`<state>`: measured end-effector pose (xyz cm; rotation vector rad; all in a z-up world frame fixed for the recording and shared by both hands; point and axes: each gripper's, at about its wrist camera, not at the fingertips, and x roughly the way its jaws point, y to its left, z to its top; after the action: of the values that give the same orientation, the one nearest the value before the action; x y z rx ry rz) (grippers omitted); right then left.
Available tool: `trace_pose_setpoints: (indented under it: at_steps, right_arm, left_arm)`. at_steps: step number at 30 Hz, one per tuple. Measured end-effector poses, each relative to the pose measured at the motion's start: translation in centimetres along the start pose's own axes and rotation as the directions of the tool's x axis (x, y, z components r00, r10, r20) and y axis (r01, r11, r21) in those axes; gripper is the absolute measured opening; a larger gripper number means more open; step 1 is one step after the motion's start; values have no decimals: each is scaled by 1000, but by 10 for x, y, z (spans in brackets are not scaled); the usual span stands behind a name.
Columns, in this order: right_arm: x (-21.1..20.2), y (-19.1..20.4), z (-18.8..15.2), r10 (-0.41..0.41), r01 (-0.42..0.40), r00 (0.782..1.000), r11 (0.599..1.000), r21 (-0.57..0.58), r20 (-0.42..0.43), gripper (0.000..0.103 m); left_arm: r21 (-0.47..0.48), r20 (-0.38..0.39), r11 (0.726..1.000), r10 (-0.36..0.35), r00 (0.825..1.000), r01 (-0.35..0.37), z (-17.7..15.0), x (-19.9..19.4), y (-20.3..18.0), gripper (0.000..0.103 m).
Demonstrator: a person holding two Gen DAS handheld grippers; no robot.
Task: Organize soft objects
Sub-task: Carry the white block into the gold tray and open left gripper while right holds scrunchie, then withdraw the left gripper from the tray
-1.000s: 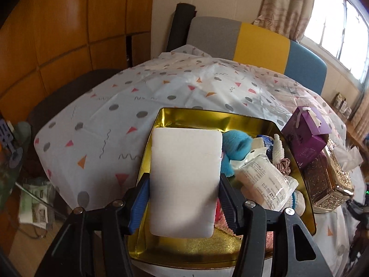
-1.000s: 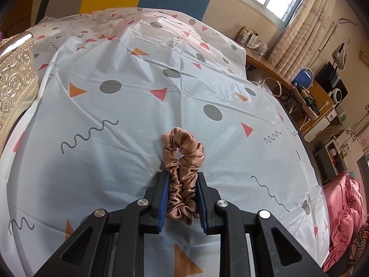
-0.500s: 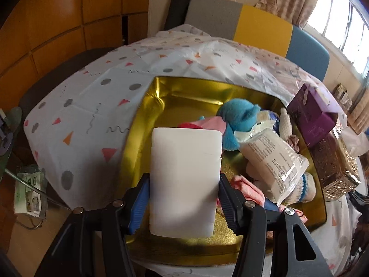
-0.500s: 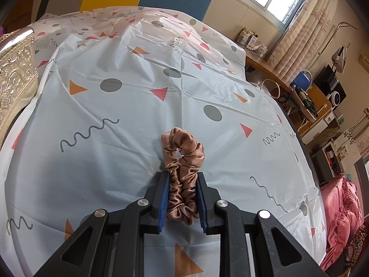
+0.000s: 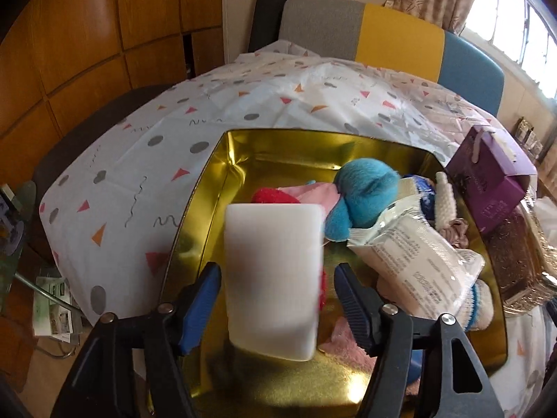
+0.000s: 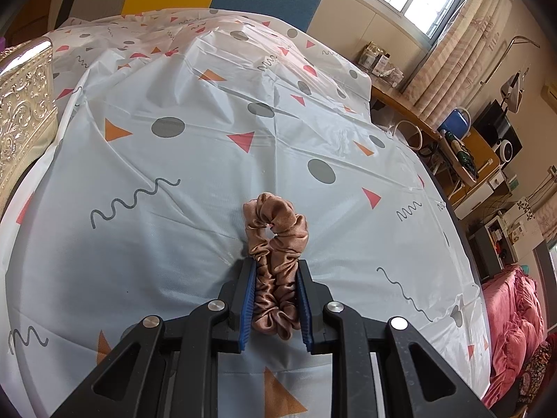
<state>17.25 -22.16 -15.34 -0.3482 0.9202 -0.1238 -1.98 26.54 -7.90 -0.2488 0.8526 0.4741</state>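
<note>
In the left wrist view a white foam block (image 5: 275,254) stands between the jaws of my left gripper (image 5: 277,270), over the near part of a gold tray (image 5: 209,181). The jaws are opening, and a gap shows on each side of the block, whose lower edge is blurred. The tray holds a blue plush toy (image 5: 365,195), a white packet (image 5: 417,261), and red, pink and striped soft pieces. In the right wrist view my right gripper (image 6: 275,264) is shut on a brown satin scrunchie (image 6: 276,223) that rests on the patterned tablecloth (image 6: 174,174).
A purple box (image 5: 494,181) and an ornate gold box (image 5: 518,254) stand just right of the tray; the ornate box (image 6: 24,111) is also at the left edge of the right wrist view. Chairs line the far side of the table. Shelves and a desk stand beyond its right edge.
My left gripper has come lower over the tray and its jaws have spread away from the white block. The right gripper and scrunchie have not moved.
</note>
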Motion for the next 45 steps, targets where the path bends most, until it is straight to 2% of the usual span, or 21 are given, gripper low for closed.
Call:
trace_pose_setpoints:
  at_steps: [7,13,19,23,27,30,35,40,45]
  right_arm:
    - [0,0,0,-1,1,1000,1000,0,0,22]
    - [0,1,0,-2,2,1000,1000,-1,-1,22]
    - [-2,1,0,-9,9,1000,1000,-4,-5,22]
    - [-2,2,0,-18,18,1000,1000,-9,-10,22]
    - [-3,1,2,-15,15,1000,1000,15,-27,21]
    - [-3,-4,3,12,-9,999,998,61,-48,20]
    - [-8,-7,7,110,-101,992,987,125,-62,20]
    - [-17,9,10,183,-177,982,979,96,-53,20]
    - [-25,23,13,271,-267,961,961,73,-54,20]
  left_arm:
    - [0,78,1000,9,997,-9,4,-30,3,77]
    - [0,163,1000,29,986,-30,13,-60,6,84]
    - [16,258,998,53,965,-59,18,-89,4,87]
    - [25,323,994,90,942,-103,22,-108,2,88]
    - [15,369,989,130,921,-145,25,-121,4,93]
    - [1,375,988,144,916,-155,27,-126,9,93]
    - [-71,366,987,162,916,-146,30,-132,25,93]
    - [-130,357,977,203,912,-166,30,-136,42,93]
    - [-209,323,971,183,929,-118,28,-137,61,93]
